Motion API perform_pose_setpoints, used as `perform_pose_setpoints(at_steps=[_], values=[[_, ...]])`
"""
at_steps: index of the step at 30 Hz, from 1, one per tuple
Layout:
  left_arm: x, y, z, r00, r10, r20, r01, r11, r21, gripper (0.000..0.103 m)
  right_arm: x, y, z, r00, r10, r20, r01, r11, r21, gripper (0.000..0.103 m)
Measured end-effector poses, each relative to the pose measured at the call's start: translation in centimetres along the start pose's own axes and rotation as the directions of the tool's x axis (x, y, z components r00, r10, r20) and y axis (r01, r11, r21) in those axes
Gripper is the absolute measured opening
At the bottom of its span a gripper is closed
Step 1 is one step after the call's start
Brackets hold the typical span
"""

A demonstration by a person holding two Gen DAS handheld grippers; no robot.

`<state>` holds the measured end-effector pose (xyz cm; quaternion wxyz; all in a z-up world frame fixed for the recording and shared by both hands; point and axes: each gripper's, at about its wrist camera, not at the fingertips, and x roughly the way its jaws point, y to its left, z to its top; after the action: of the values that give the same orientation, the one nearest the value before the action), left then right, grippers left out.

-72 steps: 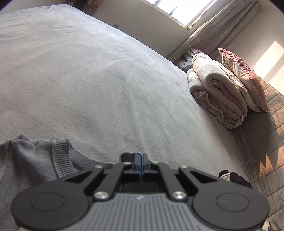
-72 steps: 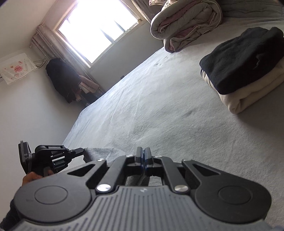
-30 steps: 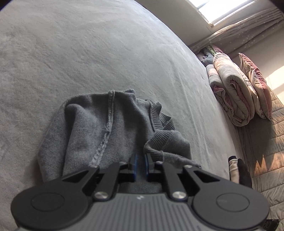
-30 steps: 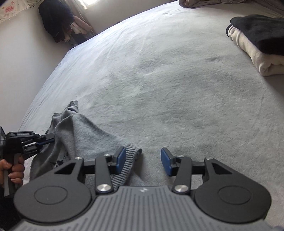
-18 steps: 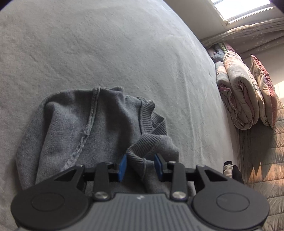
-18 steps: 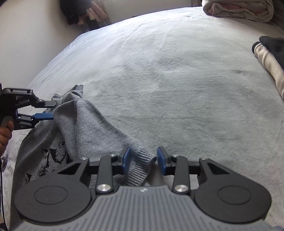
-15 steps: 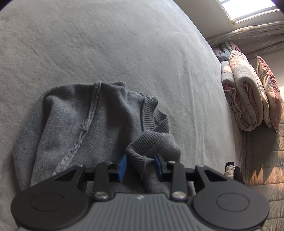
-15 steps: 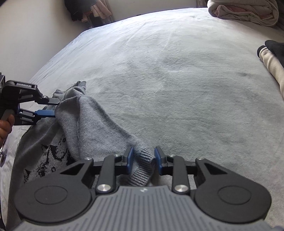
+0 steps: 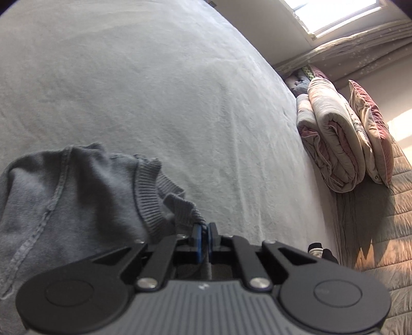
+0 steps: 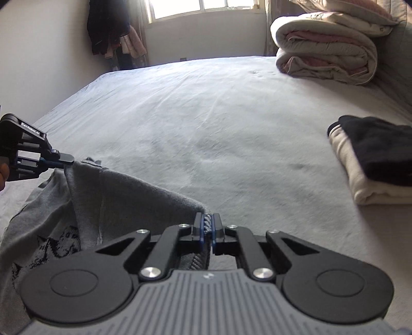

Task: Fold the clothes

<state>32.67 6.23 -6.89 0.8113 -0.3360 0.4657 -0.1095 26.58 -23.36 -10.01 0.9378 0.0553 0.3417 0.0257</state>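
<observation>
Now I am clamping each hand-held gripper, left (image 9: 205, 229) and right (image 10: 208, 224), onto the sweater's (image 10: 123, 190) ribbed edge, stretched sideways between them.

Sunlit window (image 10: 203, 7) beyond grey bed (image 10: 219, 123)

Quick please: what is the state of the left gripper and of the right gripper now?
Left gripper: closed on a ribbed edge of the grey sweater.
Right gripper: closed on another ribbed edge of the same sweater.
</observation>
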Motion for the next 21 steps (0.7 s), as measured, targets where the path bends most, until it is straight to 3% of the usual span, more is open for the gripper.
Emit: perform_pose_setpoints(at_steps=[7, 12, 21], values=[[4.3, -5.8, 0.1, 0.999, -0.036, 0.018, 0.034, 0.995, 0.093, 0.004, -0.1, -4.3, 1.7, 0.991, -0.127, 0.05, 0.126, 0.992, 0.023, 0.006], [8.1, -8.9, -0.3, 1.0, -0.022, 0.021, 0.019, 0.988, 0.152, 0.004, 0.7, -7.2, 2.3, 0.978, -0.2, 0.05, 0.198, 0.979, 0.037, 0.006], [14.9, -10.2, -1.6, 0.998, 0.056, -0.02, -0.049, 0.964, 0.26, 0.005, 4.3, -10.7, 0.8, 0.973, -0.227, -0.036, 0.229, 0.97, 0.079, 0.006]])
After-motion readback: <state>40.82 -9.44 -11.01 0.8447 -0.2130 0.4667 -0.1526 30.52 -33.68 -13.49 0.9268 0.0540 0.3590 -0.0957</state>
